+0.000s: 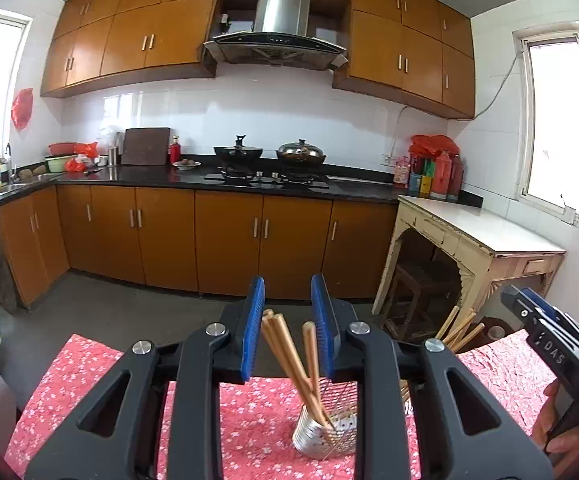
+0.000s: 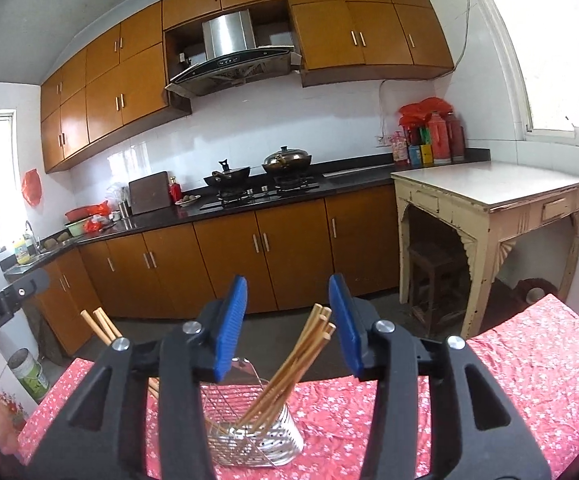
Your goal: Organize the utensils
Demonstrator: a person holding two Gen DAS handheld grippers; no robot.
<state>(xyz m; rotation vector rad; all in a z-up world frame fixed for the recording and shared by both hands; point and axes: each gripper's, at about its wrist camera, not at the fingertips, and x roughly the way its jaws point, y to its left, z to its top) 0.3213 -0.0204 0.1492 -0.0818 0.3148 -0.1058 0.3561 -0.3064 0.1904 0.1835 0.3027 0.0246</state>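
Both grippers hover over the metal holder [image 1: 325, 432] standing on the red floral tablecloth [image 1: 89, 376], near the table's far edge. Left gripper [image 1: 288, 312]: jaws apart, chopsticks [image 1: 285, 352] upright between them, unclamped. Right gripper [image 2: 288, 312]: jaws apart around leaning chopsticks [image 2: 289, 364], no contact. Open cloth lies on both sides.

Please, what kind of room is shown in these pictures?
A home kitchen, most likely. A range hood hangs over a gas stove with two lidded pans, wooden cabinets line the wall, and a sink sits at the left corner.
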